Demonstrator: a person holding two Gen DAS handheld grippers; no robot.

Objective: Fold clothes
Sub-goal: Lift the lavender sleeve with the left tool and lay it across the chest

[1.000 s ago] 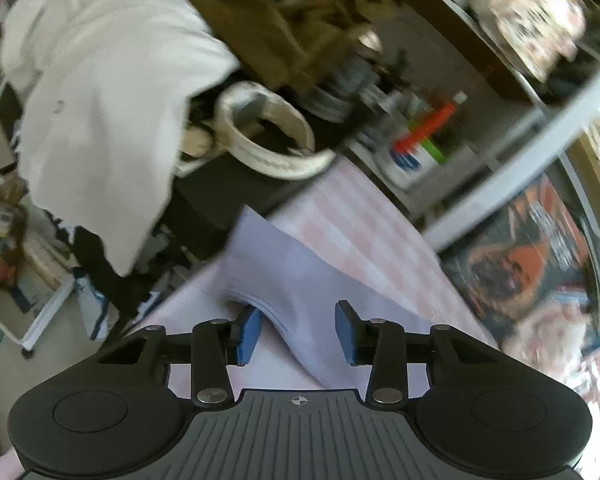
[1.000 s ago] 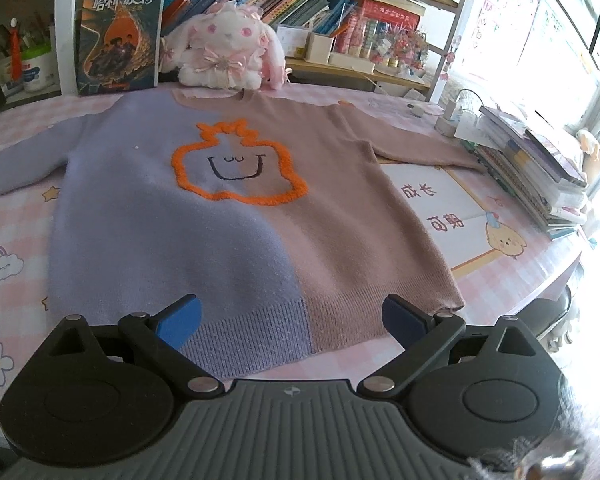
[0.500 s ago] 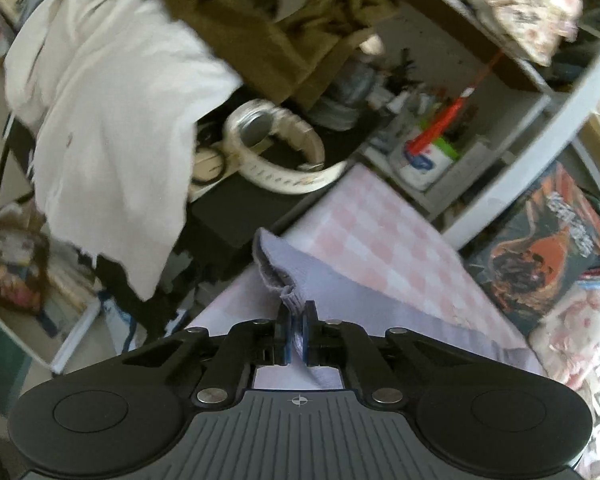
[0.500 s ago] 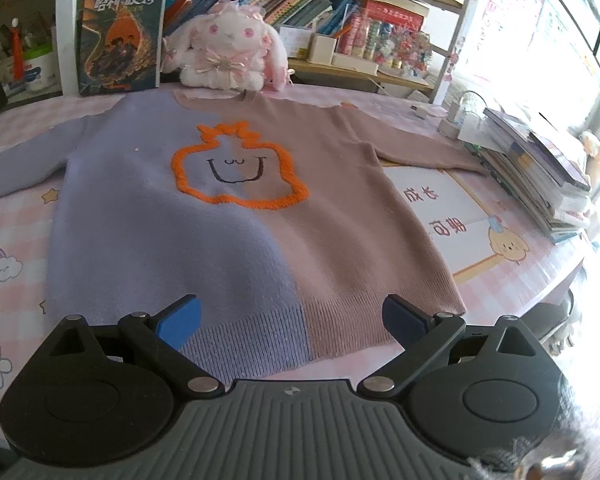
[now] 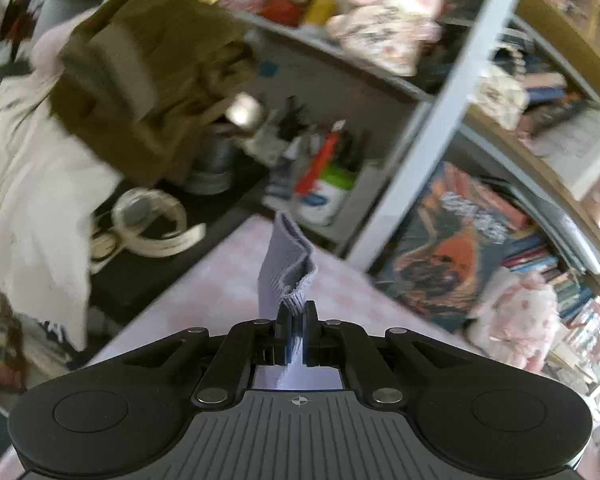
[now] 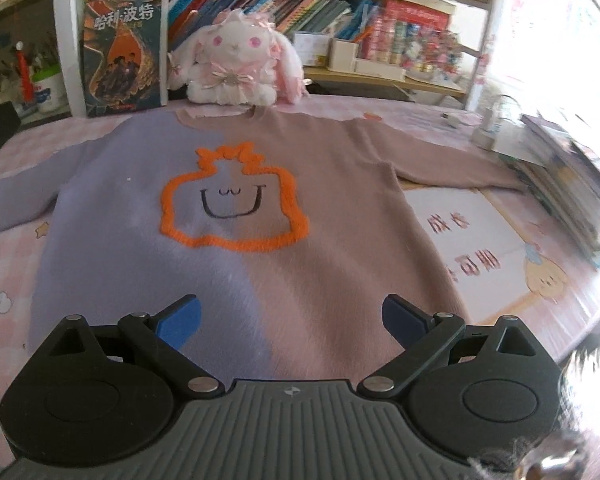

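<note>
Left wrist view shows the left gripper [image 5: 296, 334] clenched on the ribbed cuff of the lilac sleeve [image 5: 286, 268], which stands up above the pads and flops over at its top, lifted off the pink checked tablecloth [image 5: 220, 280]. Beyond the table's left edge hang a white garment [image 5: 32, 200] and an olive one [image 5: 148, 92] (both blurred), with white headphones [image 5: 152, 228] on a dark surface below them. A book with an orange cover [image 5: 464, 240] leans at the table's far edge against the shelf upright.

Right wrist view has the right gripper [image 6: 292, 320] released, its blue pads spread wide and hovering over the lower part of the sweater [image 6: 240, 272]. The sweater lies flat and face up across the middle of the table, lilac on its left half and dusty pink on its right, with an orange outlined smiling figure [image 6: 236, 204] on the chest. Its neckline lies just before a white plush rabbit [image 6: 236, 64] at the far edge. The pink sleeve [image 6: 452, 168] stretches toward a stack of books [image 6: 568, 188] at the right edge.
</note>
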